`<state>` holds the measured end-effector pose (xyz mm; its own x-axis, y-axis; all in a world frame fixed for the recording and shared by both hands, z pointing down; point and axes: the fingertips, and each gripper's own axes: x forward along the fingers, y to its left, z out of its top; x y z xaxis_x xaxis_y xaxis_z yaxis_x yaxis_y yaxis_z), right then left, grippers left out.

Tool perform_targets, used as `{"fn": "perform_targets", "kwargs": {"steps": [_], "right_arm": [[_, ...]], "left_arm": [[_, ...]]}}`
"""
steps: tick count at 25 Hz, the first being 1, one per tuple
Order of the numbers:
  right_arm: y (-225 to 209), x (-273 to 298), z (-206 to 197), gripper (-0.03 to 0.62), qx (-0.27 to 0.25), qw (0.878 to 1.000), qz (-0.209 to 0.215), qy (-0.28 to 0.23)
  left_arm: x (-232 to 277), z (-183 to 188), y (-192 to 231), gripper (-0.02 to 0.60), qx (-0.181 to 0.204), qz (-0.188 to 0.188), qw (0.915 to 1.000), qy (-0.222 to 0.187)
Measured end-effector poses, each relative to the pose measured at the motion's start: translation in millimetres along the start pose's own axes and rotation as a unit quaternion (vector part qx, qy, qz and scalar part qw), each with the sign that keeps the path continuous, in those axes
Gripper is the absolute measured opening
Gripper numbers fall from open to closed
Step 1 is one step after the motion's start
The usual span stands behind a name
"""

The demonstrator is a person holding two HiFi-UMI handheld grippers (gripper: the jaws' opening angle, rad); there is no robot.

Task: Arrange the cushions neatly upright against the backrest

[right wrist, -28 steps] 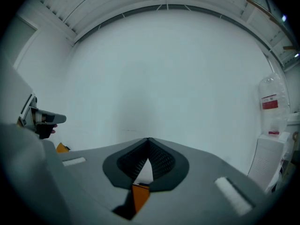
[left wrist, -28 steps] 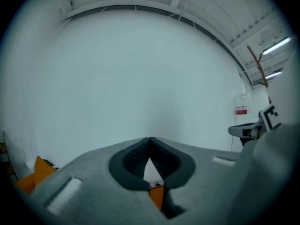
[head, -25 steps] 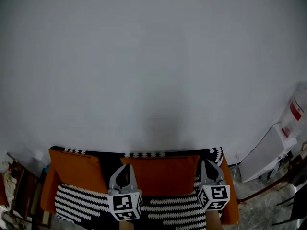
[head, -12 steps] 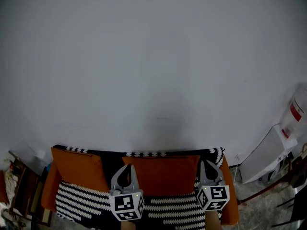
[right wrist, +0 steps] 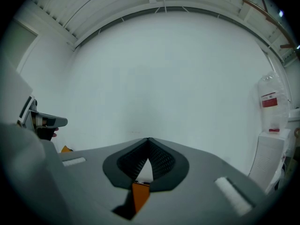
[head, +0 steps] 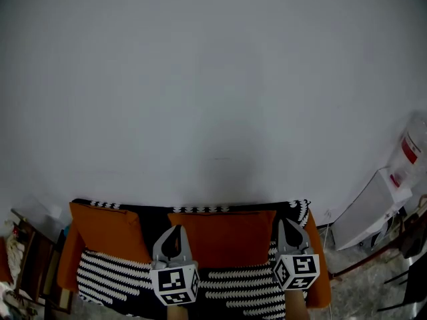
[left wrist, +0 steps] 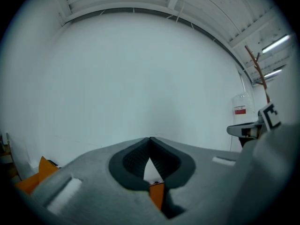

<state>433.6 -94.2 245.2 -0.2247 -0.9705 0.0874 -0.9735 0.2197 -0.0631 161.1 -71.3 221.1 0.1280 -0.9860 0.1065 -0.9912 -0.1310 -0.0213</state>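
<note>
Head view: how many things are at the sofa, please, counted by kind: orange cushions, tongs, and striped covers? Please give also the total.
orange cushions: 2
tongs, both shut: 2 (left tongs, right tongs)
striped cover: 1
Total: 5
</note>
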Motion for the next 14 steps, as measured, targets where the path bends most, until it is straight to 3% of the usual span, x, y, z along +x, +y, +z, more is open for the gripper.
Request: {"fn": "perform_targets", "kwargs": {"steps": [14], "right_arm": [[-2.0, -0.2, 0.6, 0.009, -0.004, 1.000, -0.002, -0.001]], "left_arm": [[1.0, -1.0, 1.9, 0.002, 0.000, -0.002, 1.0000, -0.001]]}}
